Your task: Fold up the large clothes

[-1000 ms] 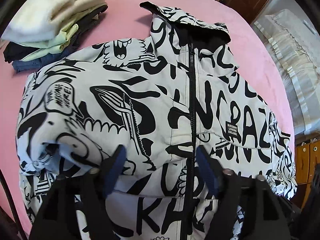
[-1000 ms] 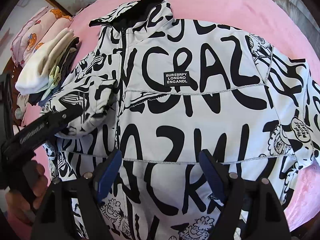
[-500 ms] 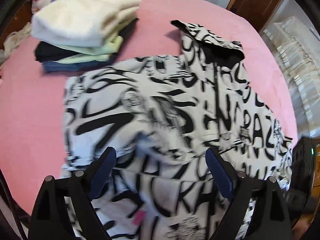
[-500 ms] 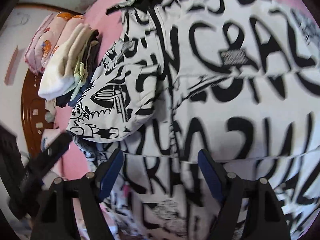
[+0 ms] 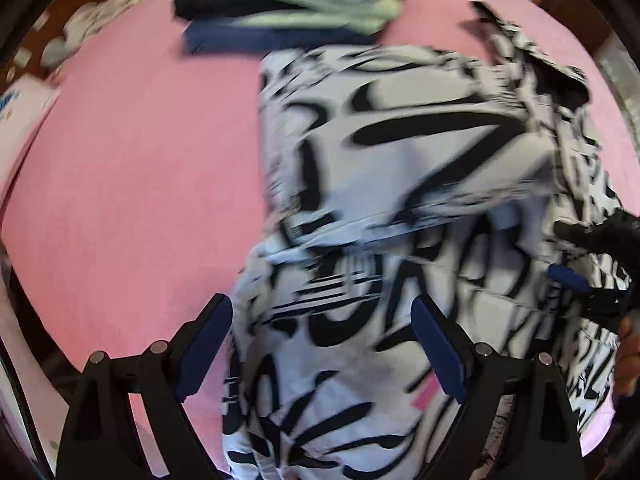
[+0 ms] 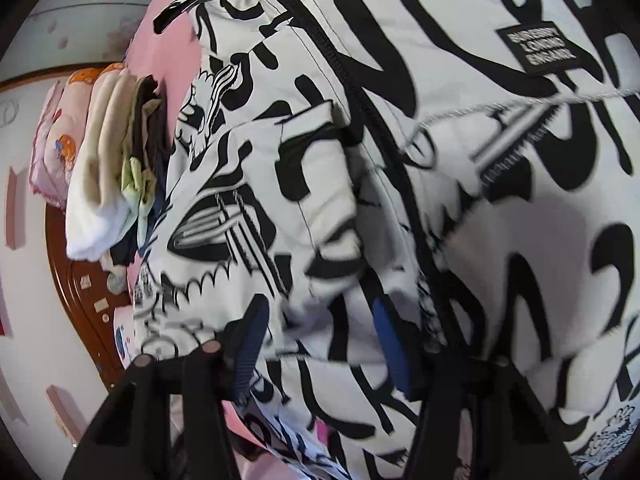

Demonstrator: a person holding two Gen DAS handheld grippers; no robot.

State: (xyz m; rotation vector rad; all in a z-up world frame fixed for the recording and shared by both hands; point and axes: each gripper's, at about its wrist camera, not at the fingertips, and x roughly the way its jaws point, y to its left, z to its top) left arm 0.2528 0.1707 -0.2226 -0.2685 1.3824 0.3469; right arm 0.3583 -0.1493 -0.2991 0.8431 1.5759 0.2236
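On the pink bedsheet, the soft, puffy, black-and-white printed jacket is being pinched at its folded sleeve by the closing right claw, best gripped at seams; the left claw is being held apart.

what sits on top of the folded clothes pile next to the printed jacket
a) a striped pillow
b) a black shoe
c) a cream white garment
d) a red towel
c: in the right wrist view a cream white garment tops the folded clothes pile, beside the printed jacket.

Daylight is bright and even; my left view smears the jacket with motion blur, and fisheye bends both views' dark edges.
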